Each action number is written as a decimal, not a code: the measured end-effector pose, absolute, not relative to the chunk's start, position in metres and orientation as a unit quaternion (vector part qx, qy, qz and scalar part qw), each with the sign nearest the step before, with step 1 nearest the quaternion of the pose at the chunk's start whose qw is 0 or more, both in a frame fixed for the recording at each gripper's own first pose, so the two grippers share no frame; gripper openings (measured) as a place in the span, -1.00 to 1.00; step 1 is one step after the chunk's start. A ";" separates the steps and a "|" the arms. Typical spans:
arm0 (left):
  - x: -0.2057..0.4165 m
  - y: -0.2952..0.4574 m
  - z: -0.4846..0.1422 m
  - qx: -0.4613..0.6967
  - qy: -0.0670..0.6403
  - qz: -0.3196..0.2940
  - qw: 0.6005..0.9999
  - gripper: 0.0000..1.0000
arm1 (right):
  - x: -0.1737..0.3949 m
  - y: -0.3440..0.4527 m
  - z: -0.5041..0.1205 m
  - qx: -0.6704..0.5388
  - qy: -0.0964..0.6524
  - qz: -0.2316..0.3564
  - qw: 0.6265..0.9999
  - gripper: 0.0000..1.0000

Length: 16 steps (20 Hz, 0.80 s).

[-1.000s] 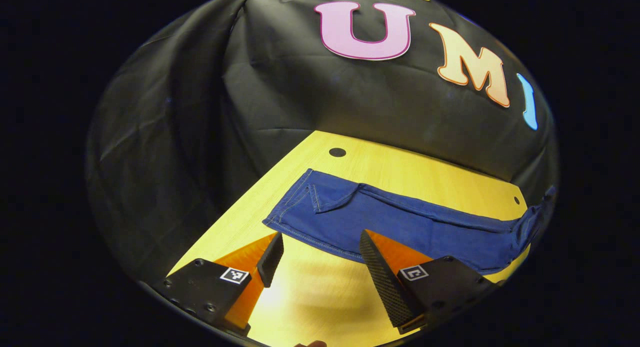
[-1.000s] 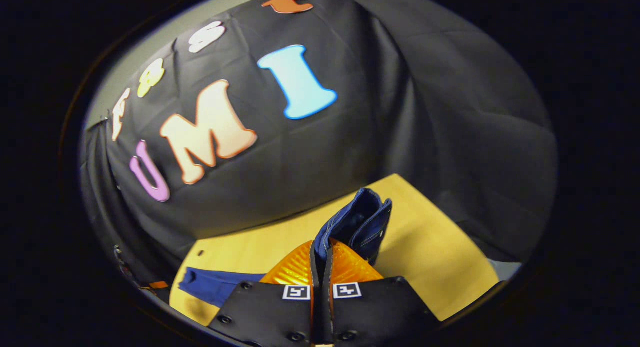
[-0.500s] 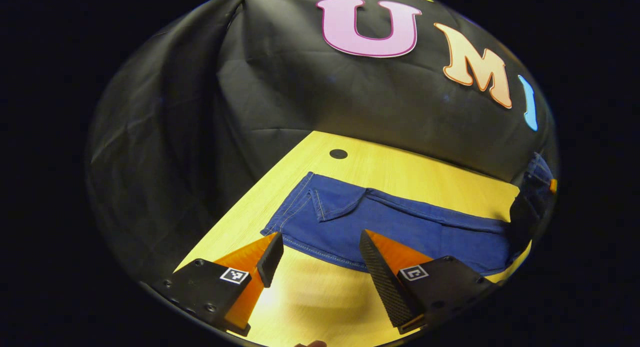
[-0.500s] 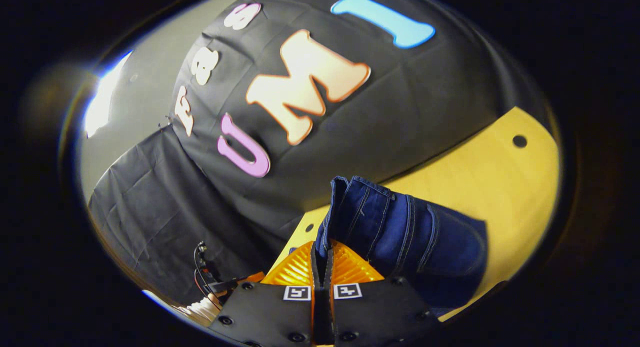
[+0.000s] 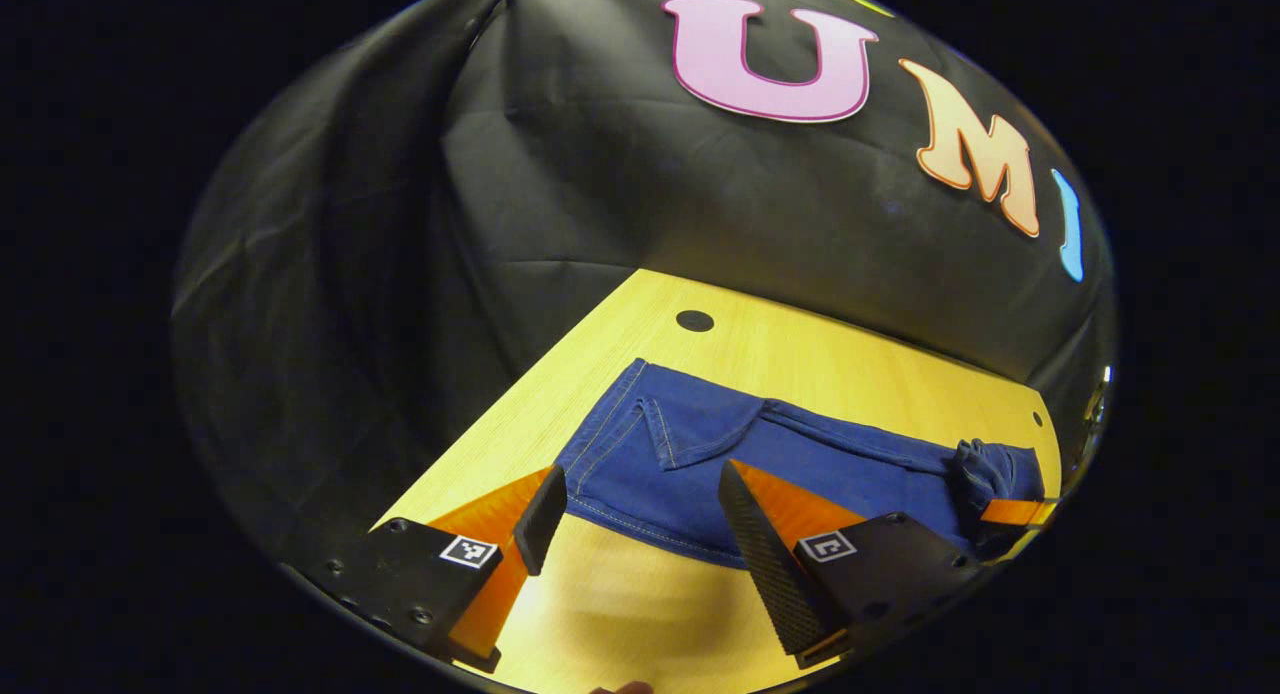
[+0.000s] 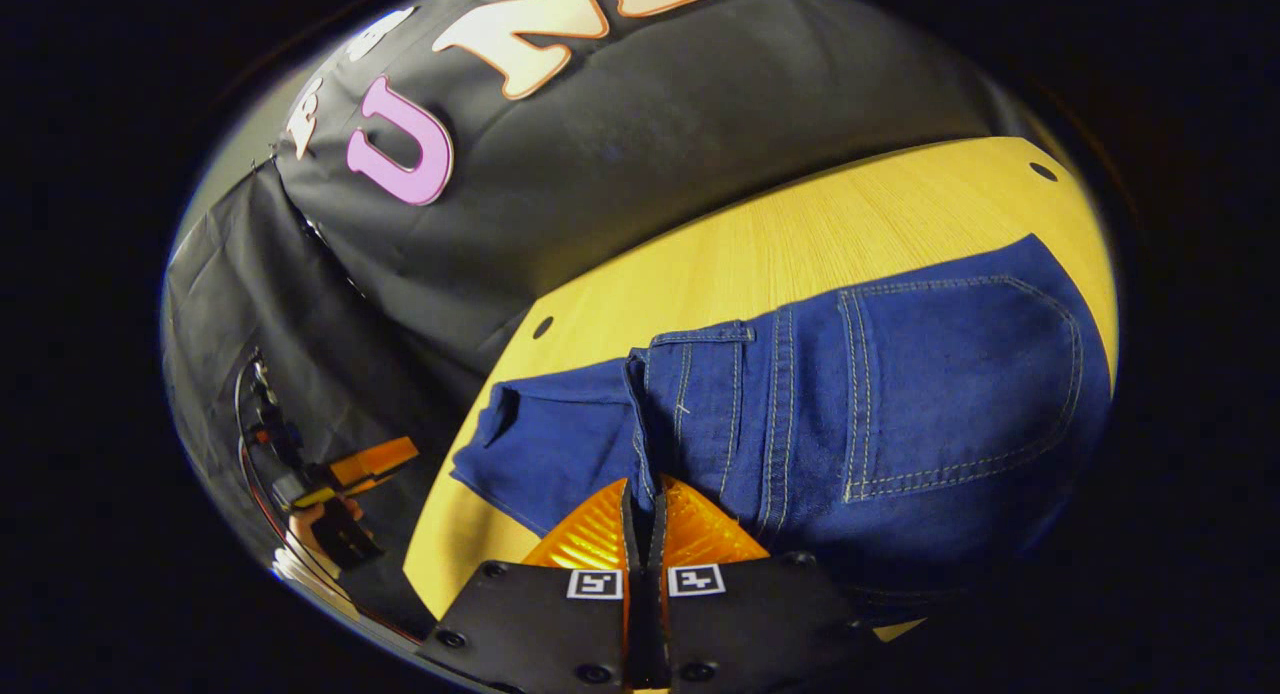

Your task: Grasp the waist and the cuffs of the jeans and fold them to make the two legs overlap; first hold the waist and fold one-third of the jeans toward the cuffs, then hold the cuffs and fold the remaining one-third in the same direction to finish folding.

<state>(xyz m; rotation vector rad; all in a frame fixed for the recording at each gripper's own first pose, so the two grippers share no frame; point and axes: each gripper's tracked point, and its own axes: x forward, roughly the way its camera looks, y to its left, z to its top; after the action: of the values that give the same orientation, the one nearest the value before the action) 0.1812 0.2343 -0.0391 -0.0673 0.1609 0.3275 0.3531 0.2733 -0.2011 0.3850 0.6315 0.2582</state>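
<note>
Since half a second ago the right gripper (image 6: 645, 499) has come down from mid-air and carried the waist of the jeans (image 6: 880, 404) over onto the legs; the waist section with its back pocket now lies spread on top of the lower cloth instead of hanging bunched. In the left gripper view the raised bundle at the far right has dropped to a low fold on the jeans (image 5: 800, 454), and the camera sits slightly nearer the cuff end.

The right gripper's fingers are pressed together, with the waistband edge pinched between them. The left gripper (image 5: 640, 519) hovers with fingers spread wide, nothing between them; its far tips sit just over the near hem.

The jeans lie lengthwise on the yellow table (image 5: 800, 349), cuffs toward the left gripper. Bare wood runs along the far side up to the black cloth wall (image 5: 560, 174), and a strip lies open on the near side under the left gripper. A dark round hole (image 5: 694, 321) sits just beyond the cuff corner.

In the right gripper view the other gripper and the hand holding it (image 6: 335, 504) show off the table's far end.
</note>
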 end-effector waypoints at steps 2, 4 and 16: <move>0.183 0.236 -0.044 -0.025 0.094 0.162 0.982 0.85 | 0.352 0.273 -0.205 0.189 0.317 0.115 0.922 -0.95; 0.181 0.236 -0.053 -0.015 0.117 0.160 0.980 0.86 | 0.352 0.278 -0.195 0.202 0.312 0.123 0.920 -0.91; 0.197 0.248 -0.074 -0.020 0.167 0.148 0.975 0.87 | 0.324 0.261 -0.113 0.213 0.274 0.118 0.930 0.96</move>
<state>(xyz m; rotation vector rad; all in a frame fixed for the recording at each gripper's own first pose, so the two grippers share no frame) 0.1967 0.2478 -0.0740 -0.0394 0.3358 0.2994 0.3236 0.2608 -0.1126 0.4365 0.5614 0.2421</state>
